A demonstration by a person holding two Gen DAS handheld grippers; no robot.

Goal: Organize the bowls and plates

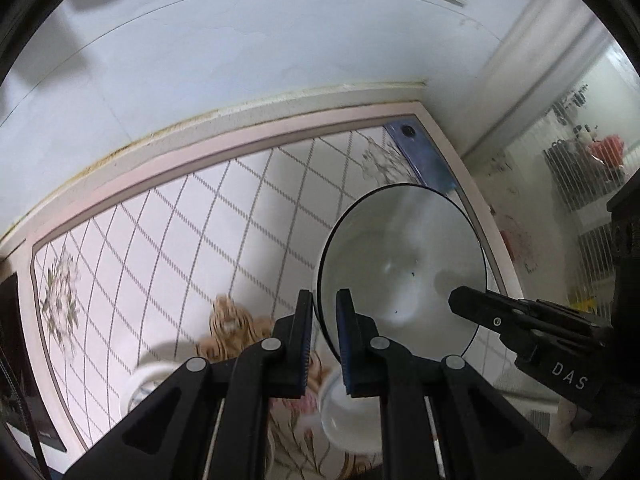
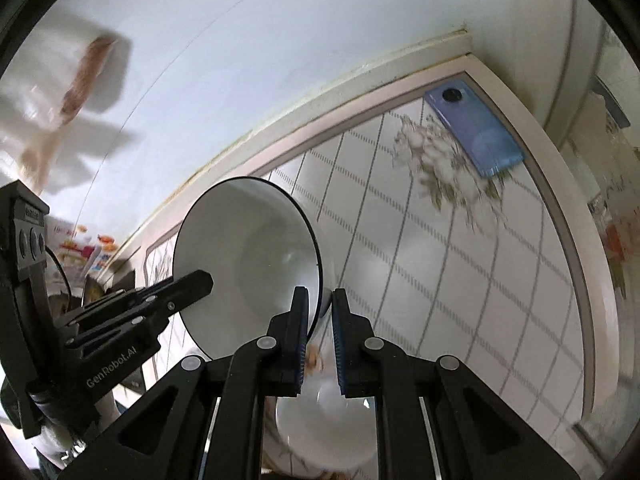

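Observation:
A white bowl with a thin black rim (image 1: 402, 268) is held up above the table, tilted on edge. My left gripper (image 1: 325, 300) is shut on its left rim. My right gripper (image 2: 320, 298) is shut on the opposite rim of the same bowl (image 2: 248, 264). Each gripper shows in the other's view: the right one (image 1: 520, 320) and the left one (image 2: 160, 292). Below the grippers another white bowl (image 1: 352, 420) sits on a floral plate (image 1: 296, 436); the bowl also shows in the right wrist view (image 2: 328, 432). A small white bowl (image 1: 148, 384) stands to the left.
The table (image 1: 180, 240) has a white cloth with a diamond grid and flower prints. A blue phone (image 2: 476, 128) lies at its far right corner. A pale wall (image 1: 240, 60) runs behind the table. A dark object (image 1: 20, 360) lies at the table's left edge.

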